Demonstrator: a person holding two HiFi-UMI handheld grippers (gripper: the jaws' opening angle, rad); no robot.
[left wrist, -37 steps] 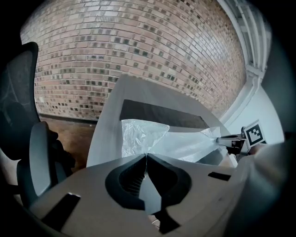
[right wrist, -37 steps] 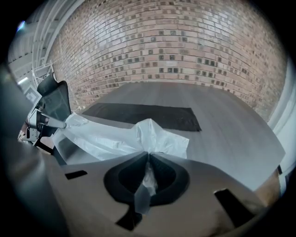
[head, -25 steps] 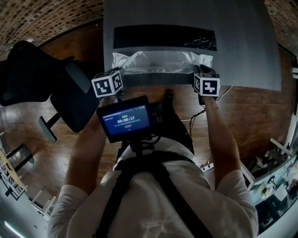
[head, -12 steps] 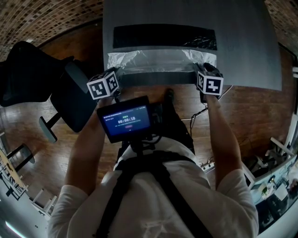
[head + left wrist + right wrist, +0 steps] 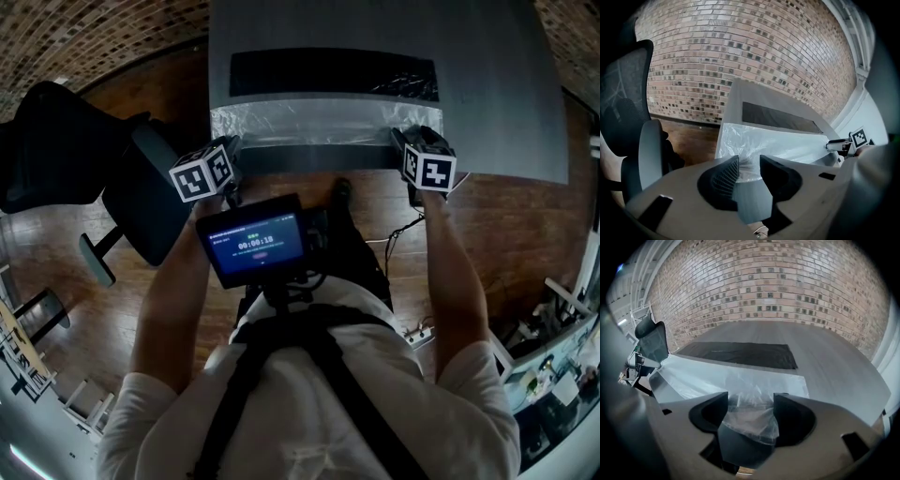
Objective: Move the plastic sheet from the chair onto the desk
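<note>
The clear plastic sheet lies spread flat along the front of the grey desk, just before a black mat. My left gripper is at the sheet's left near corner. Its jaws have just been opening, and in the left gripper view the puckered corner of the sheet lies loose between the parted jaws of that gripper. My right gripper is at the right near corner. Its jaws have also just been opening and stand wide in the right gripper view, with a crumpled corner of the sheet lying between them unpressed.
A black office chair stands on the wooden floor left of the desk, close beside my left gripper, and shows again as the chair in the left gripper view. A brick wall runs behind the desk. A small screen hangs at the person's chest.
The sheet's bunched near corners have dropped and the sheet now lies flat. Both grippers have opened and drawn slightly outward and back from the desk edge.
</note>
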